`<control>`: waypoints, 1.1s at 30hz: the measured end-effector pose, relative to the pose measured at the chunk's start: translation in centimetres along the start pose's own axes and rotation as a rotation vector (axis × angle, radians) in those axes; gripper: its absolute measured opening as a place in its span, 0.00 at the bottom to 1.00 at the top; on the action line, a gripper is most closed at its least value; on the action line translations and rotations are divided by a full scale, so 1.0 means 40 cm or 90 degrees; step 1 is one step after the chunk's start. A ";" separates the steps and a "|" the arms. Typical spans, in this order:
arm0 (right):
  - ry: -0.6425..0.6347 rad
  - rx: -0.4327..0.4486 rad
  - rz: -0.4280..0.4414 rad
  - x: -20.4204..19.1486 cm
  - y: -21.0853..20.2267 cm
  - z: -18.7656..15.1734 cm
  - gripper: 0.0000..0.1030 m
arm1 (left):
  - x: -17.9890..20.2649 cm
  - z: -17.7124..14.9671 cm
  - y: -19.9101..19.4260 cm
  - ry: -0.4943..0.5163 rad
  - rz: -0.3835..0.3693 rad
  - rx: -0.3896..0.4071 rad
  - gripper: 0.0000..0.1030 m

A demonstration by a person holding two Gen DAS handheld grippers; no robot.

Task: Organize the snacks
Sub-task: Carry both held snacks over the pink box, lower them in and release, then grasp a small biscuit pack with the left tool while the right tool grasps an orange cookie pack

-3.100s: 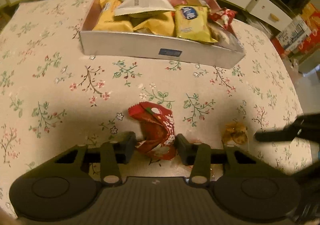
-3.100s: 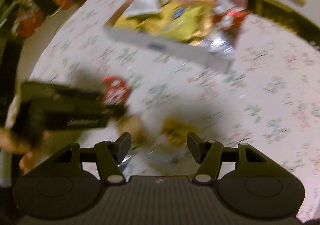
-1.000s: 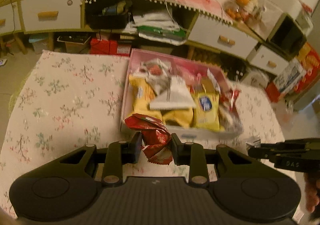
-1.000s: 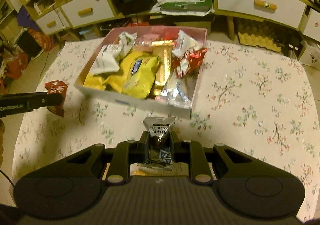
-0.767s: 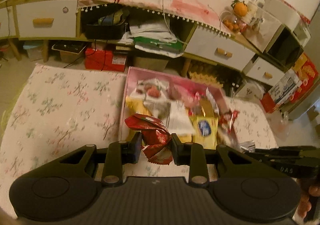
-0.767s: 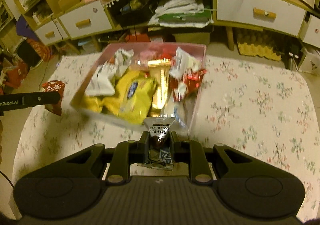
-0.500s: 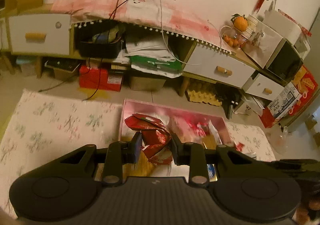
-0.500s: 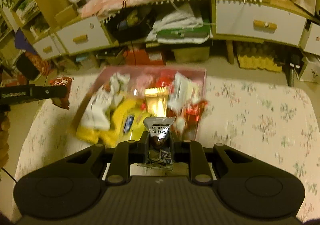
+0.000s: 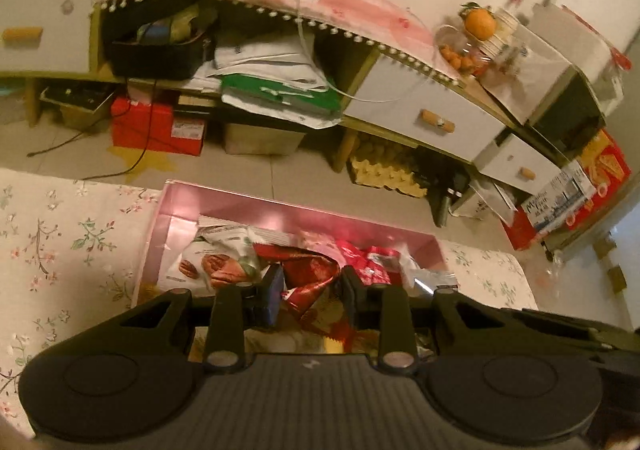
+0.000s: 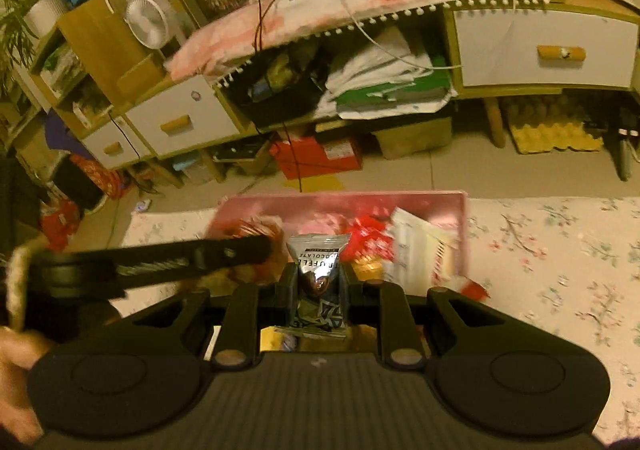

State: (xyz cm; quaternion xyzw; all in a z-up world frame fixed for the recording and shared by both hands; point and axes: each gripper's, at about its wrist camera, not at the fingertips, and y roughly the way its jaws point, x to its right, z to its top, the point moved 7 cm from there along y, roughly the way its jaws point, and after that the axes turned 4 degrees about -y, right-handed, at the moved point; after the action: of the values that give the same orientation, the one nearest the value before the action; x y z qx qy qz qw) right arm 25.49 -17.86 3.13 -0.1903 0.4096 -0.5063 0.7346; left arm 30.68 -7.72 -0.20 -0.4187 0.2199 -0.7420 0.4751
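left wrist view: a crumpled red snack wrapper (image 9: 310, 276) is clamped between the 2 fingers of the left gripper (image 9: 308, 292), held over the pink box (image 9: 224, 206) that sits at the far edge of the floral tablecloth (image 9: 60, 246), with a pecan packet (image 9: 212, 266) lying in the box's left part. right wrist view: a silver truffle chocolate packet (image 10: 318, 282) is pinched upright in the narrow jaws of the right gripper (image 10: 318, 290) above the same box, while the left gripper reaches in from the left just beside it.

Both wrist views, steeply downward, close over pink box (image 9: 288, 215).
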 end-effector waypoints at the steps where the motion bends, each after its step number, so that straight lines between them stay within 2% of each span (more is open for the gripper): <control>1: 0.003 0.000 0.000 -0.005 0.005 0.003 0.18 | -0.003 0.005 -0.002 0.001 0.006 0.002 0.36; 5: 0.013 0.014 -0.020 0.006 0.015 0.041 0.18 | -0.005 0.018 -0.006 0.010 0.017 0.009 0.38; 9: 0.019 0.003 -0.025 0.024 0.046 0.056 0.21 | -0.007 0.020 -0.022 0.023 0.035 0.028 0.62; 10: 0.012 0.002 -0.031 0.022 0.050 0.056 0.22 | -0.007 0.023 -0.030 0.022 0.035 0.035 0.64; 12: 0.017 0.015 -0.045 0.028 0.042 0.055 0.26 | -0.011 0.031 -0.053 0.012 0.023 0.045 0.64; 16: 0.046 0.027 -0.054 0.057 -0.007 0.048 0.26 | -0.030 0.026 -0.116 -0.022 0.027 0.057 0.65; 18: 0.056 0.032 -0.057 0.072 -0.048 0.041 0.26 | -0.039 0.005 -0.150 -0.045 0.027 0.053 0.66; 22: 0.033 0.020 -0.078 0.078 -0.115 0.006 0.30 | -0.039 -0.050 -0.205 -0.048 0.057 0.035 0.74; 27: 0.032 -0.029 -0.090 0.063 -0.183 -0.075 0.32 | 0.001 -0.141 -0.262 -0.017 0.077 -0.001 0.83; 31: 0.024 -0.091 -0.110 0.026 -0.205 -0.135 0.37 | 0.037 -0.243 -0.279 0.016 0.092 -0.054 0.87; 33: 0.007 -0.109 -0.102 -0.005 -0.218 -0.171 0.46 | 0.051 -0.294 -0.278 0.029 0.086 -0.082 0.88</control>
State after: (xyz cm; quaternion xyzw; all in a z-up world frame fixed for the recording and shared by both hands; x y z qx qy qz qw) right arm 14.91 -20.39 5.20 -0.2816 0.4389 -0.5279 0.6704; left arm 14.71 -5.35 2.17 -0.4155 0.3054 -0.7021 0.4911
